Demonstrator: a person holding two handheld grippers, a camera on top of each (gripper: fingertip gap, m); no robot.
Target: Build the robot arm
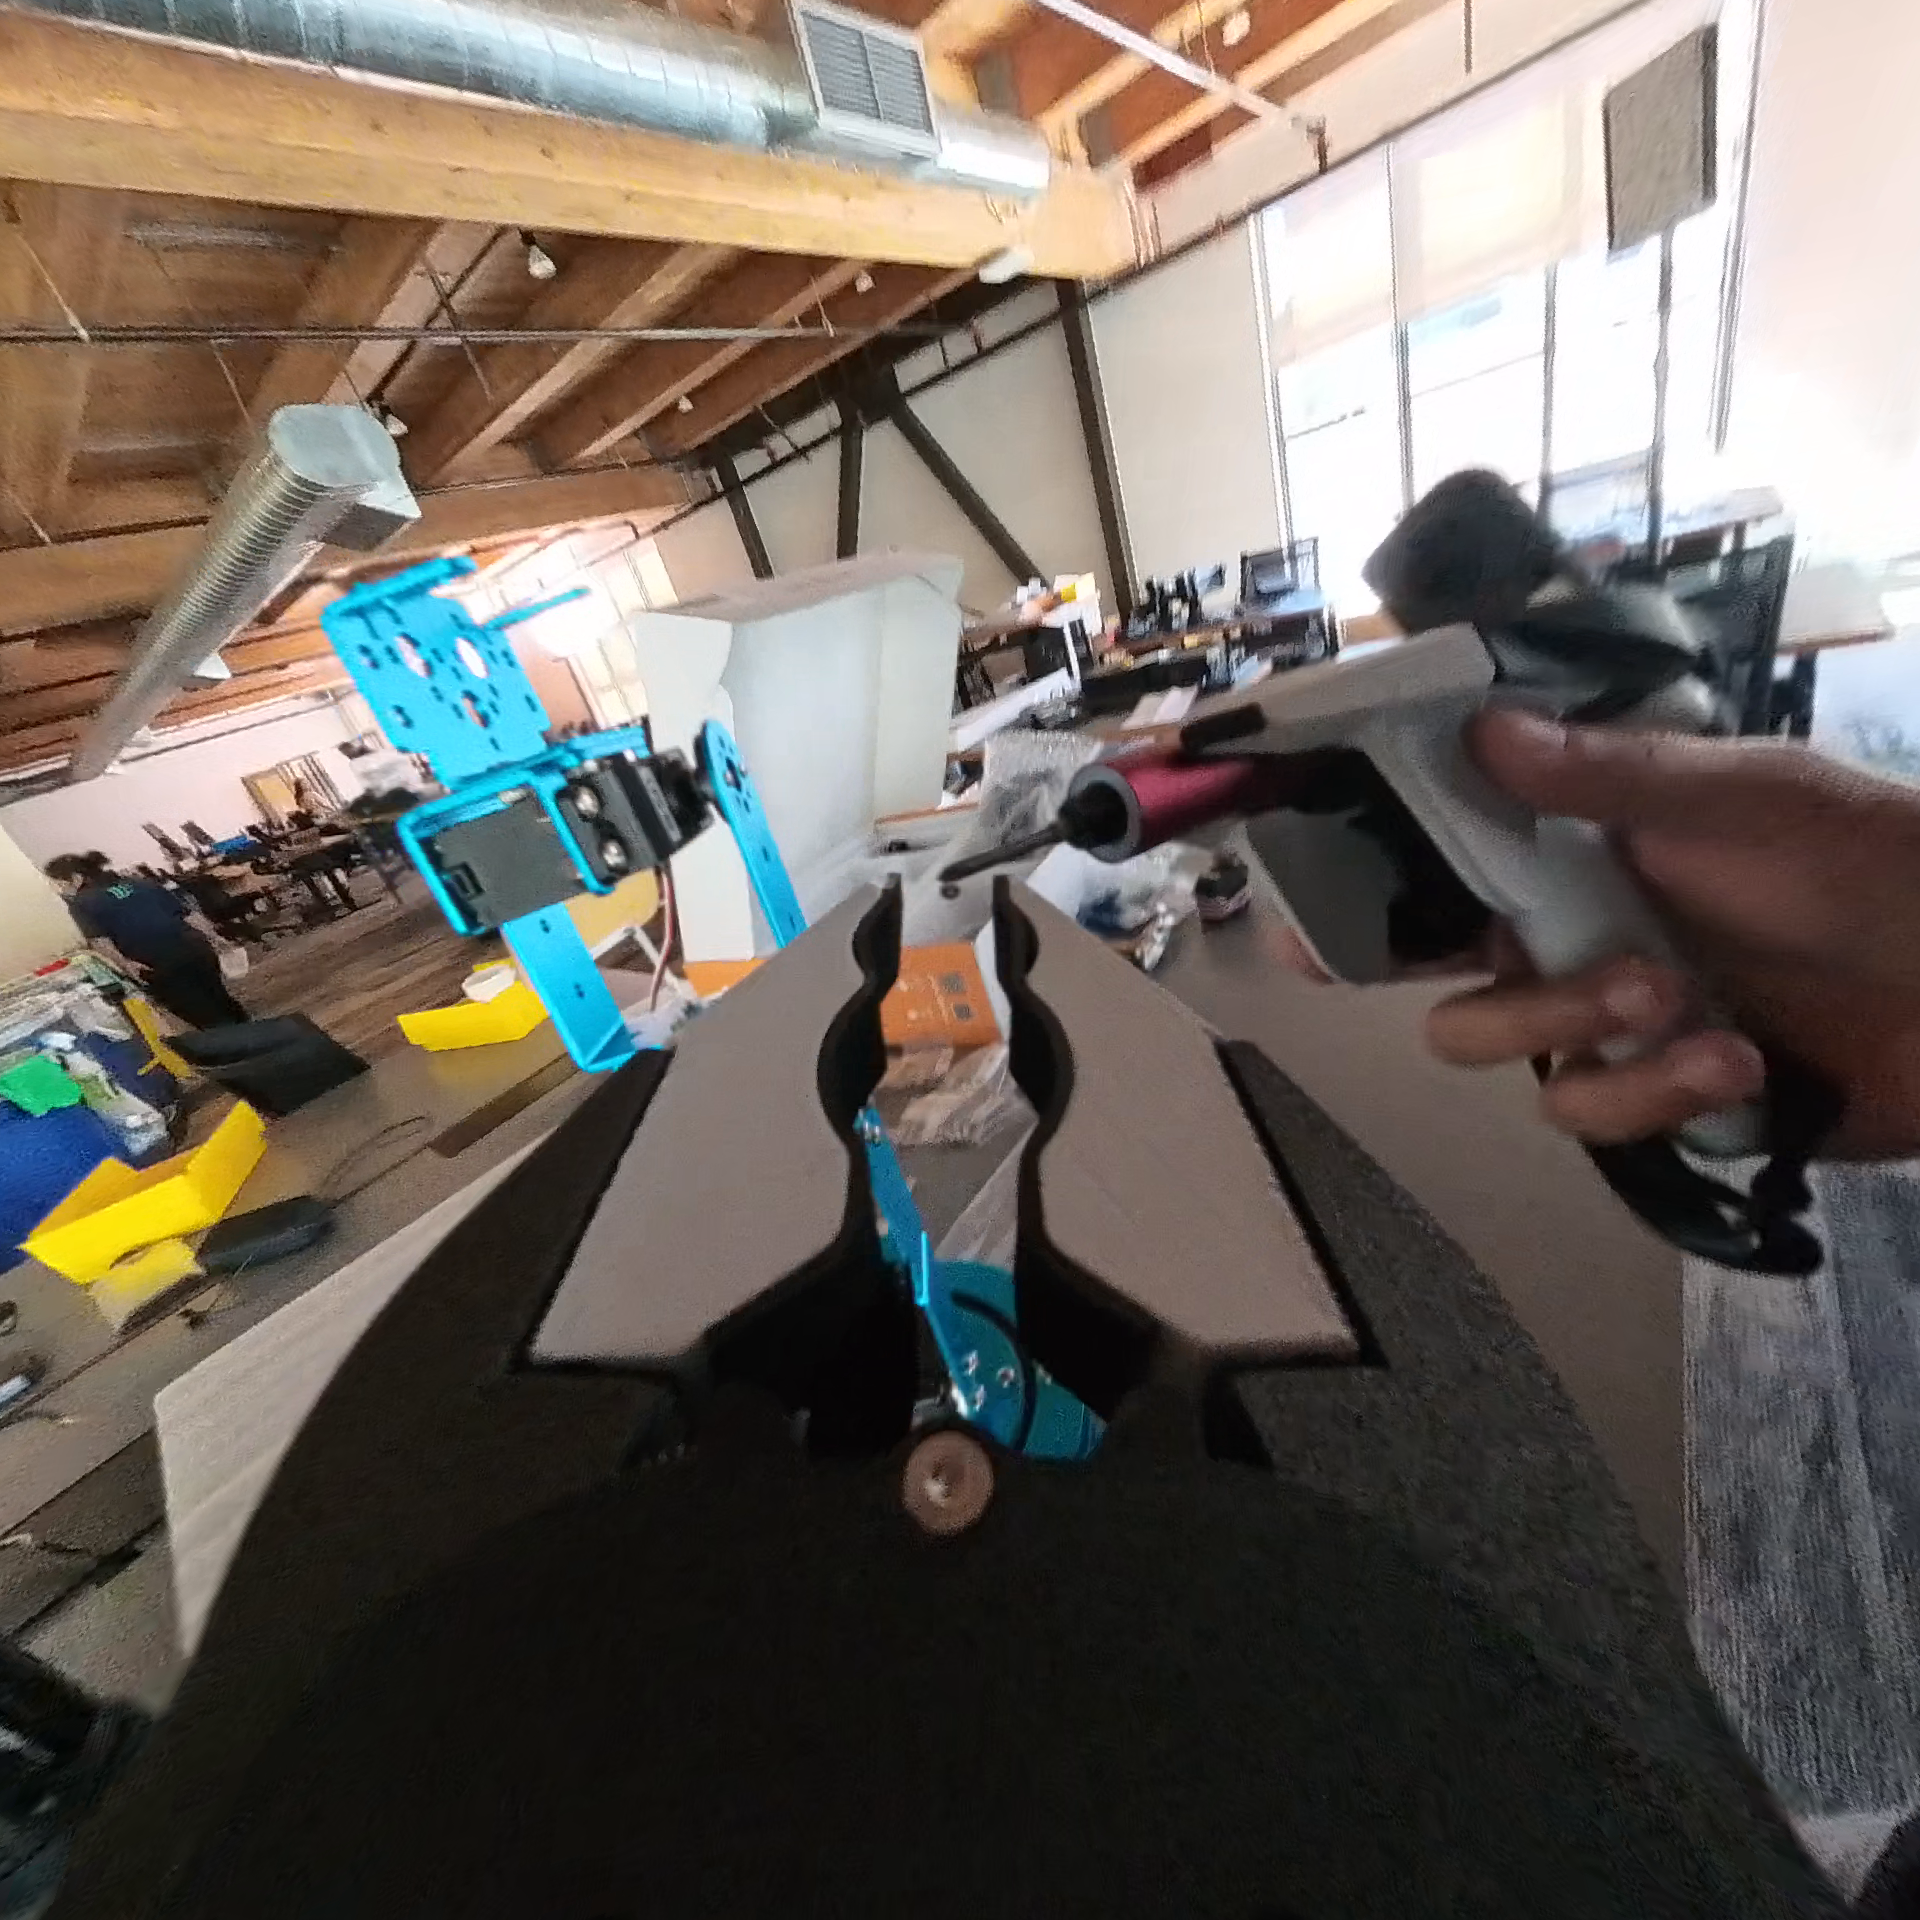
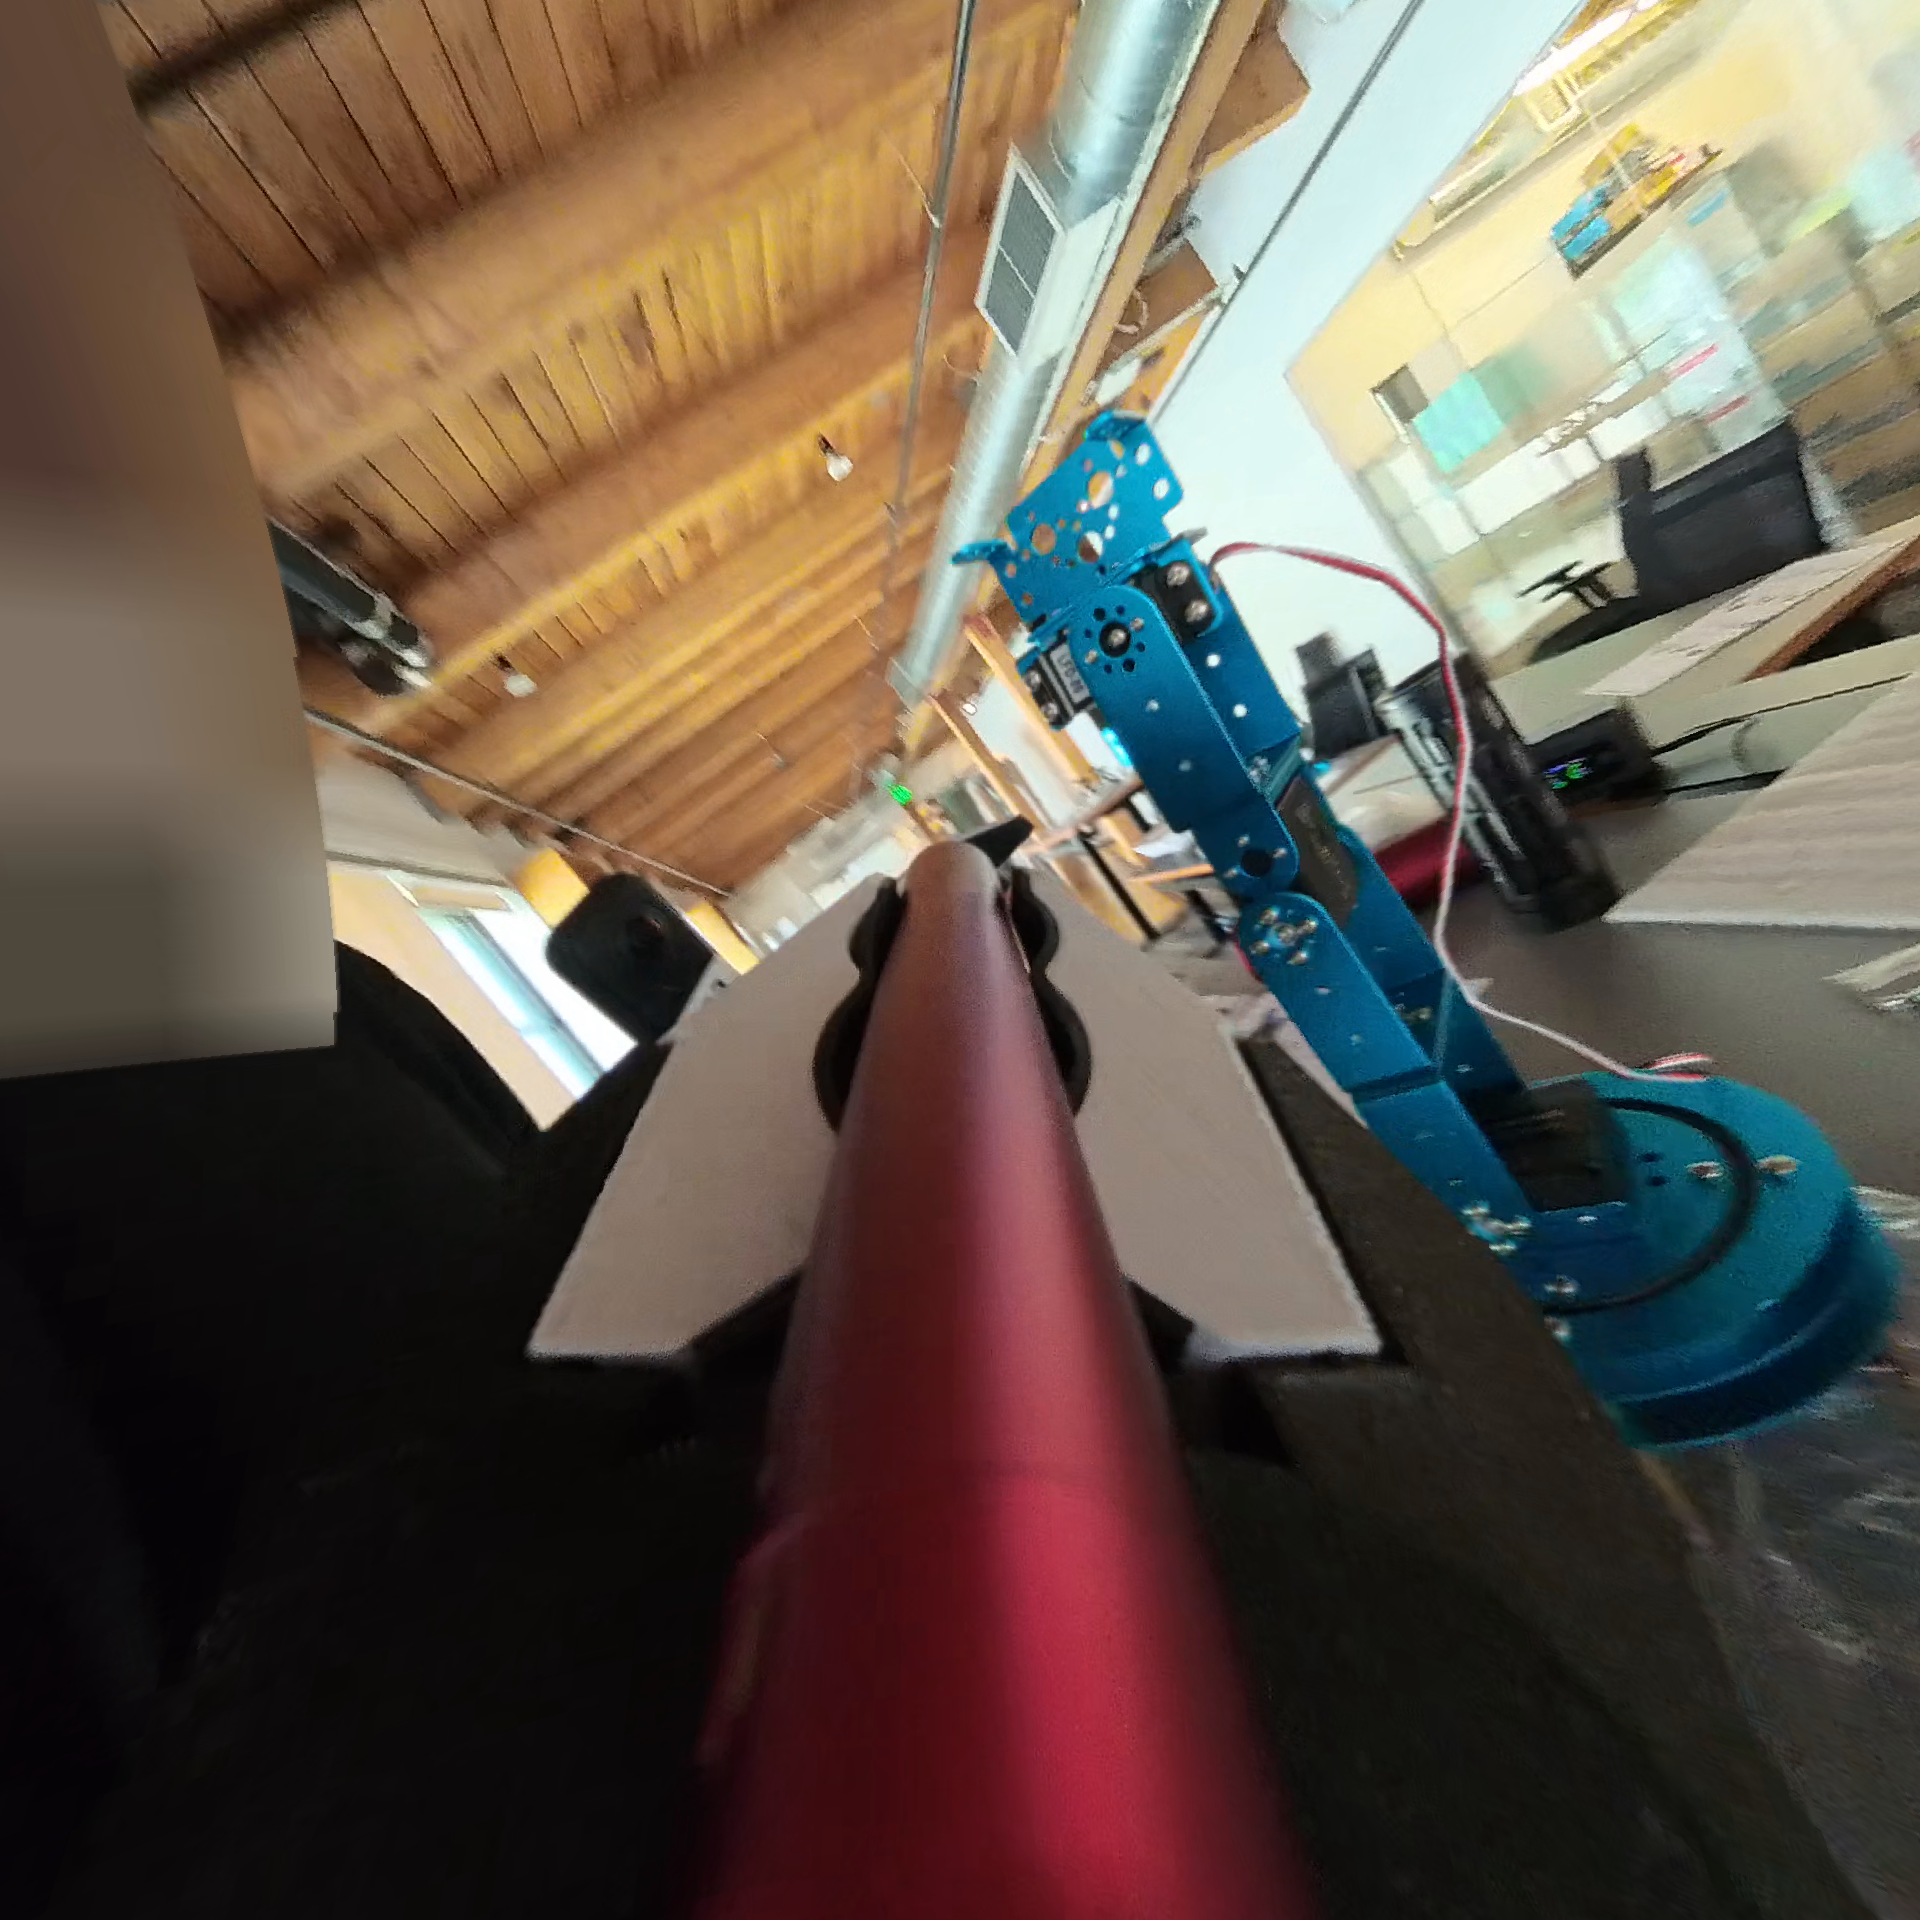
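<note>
Right wrist view: 1 red screwdriver (image 2: 966, 1299), 1 blue arm (image 2: 1340, 894)

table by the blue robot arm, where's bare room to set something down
In the right wrist view, bare grey table lies right of the blue robot arm, bordered by a black box and white sheets. Crowded: the orange box and plastic bags beyond the left gripper.

Open-plan workshop/lab loft: bare timber ceiling (image 1: 312, 436) and silver air ducts (image 1: 582, 73) above the tool, rows of cluttered desks (image 1: 1143, 644) with monitors beyond it, yellow bins (image 1: 135, 1205) on the floor to its left, big windows (image 1: 1507, 312) to its right.
</note>
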